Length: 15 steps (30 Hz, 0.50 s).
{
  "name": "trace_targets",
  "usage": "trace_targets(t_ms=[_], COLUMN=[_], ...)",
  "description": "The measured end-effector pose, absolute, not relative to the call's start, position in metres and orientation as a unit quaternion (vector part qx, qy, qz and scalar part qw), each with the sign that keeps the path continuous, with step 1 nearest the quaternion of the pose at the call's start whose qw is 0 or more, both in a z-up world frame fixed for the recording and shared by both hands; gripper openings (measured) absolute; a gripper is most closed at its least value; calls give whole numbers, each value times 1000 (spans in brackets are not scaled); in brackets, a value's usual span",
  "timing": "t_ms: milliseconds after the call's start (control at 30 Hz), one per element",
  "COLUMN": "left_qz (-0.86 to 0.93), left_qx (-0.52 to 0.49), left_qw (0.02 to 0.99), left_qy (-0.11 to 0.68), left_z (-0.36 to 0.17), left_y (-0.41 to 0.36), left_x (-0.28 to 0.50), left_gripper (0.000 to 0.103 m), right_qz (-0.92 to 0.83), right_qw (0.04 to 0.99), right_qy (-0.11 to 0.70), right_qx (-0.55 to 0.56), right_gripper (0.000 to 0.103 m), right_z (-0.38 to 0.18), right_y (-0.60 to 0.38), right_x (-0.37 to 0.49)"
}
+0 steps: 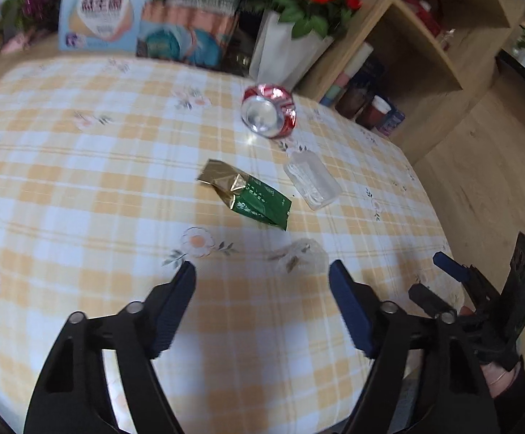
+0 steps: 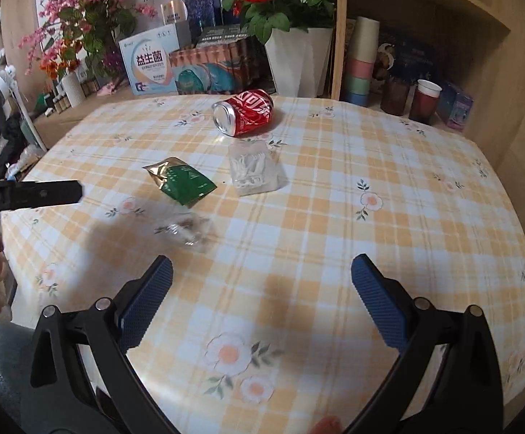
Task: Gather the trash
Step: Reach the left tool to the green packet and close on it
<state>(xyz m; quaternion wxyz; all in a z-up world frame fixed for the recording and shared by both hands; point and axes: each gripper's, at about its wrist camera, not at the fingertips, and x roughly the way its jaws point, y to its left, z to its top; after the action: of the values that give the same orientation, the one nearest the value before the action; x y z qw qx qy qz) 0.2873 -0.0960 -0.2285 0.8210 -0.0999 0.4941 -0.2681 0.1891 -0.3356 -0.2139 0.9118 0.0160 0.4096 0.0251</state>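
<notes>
Nearest, the left hand-held gripper (image 1: 262,271) hung over the bench (image 1: 81,181) with its blue-padded fingers spread and nothing between them; the bench wore a yellow-and-white checked cloth printed with small flowers. The right hand-held gripper (image 2: 262,271) was likewise open and empty above the same cloth, and in the left wrist view it showed at about four o'clock, just beside the left one.

Just past the left fingertips, at about one o'clock from them, lay a crumpled scrap of clear plastic film (image 1: 300,255), flat on the cloth and touched by neither gripper. Farther on, near the middle of the bench, lay a flattened green-and-gold foil packet (image 1: 248,195). At three o'clock from the packet, close but apart, sat a clear plastic pouch holding small white pieces (image 1: 313,181).

Beyond the pouch, toward twelve o'clock, a dented red aluminium drink can (image 1: 268,110) lay on its side, its silver end turned toward the cameras.

At the far edge of the bench stood a white angular pot of red roses with green leaves (image 1: 287,47), with a pale blue printed carton (image 1: 96,14) at its nine o'clock. A light wooden shelf unit (image 1: 425,47) rose at two o'clock.
</notes>
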Motion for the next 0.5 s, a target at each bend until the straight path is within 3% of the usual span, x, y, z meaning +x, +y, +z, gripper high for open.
trace_targets(t_ms=[267, 500], left_qz=[-218, -185], left_qx=[-215, -193], left_qw=[791, 810], left_qy=[530, 522], left_z=[-271, -279], left_y=[-108, -130], left_x=[357, 374], left_gripper=[66, 66], right_qz=[31, 42], right_qw=[900, 900], right_qy=[435, 434], right_qx=[-13, -7], right_gripper=[97, 97], right_z=[-235, -238], right_y=[-346, -355], right_x=[242, 269])
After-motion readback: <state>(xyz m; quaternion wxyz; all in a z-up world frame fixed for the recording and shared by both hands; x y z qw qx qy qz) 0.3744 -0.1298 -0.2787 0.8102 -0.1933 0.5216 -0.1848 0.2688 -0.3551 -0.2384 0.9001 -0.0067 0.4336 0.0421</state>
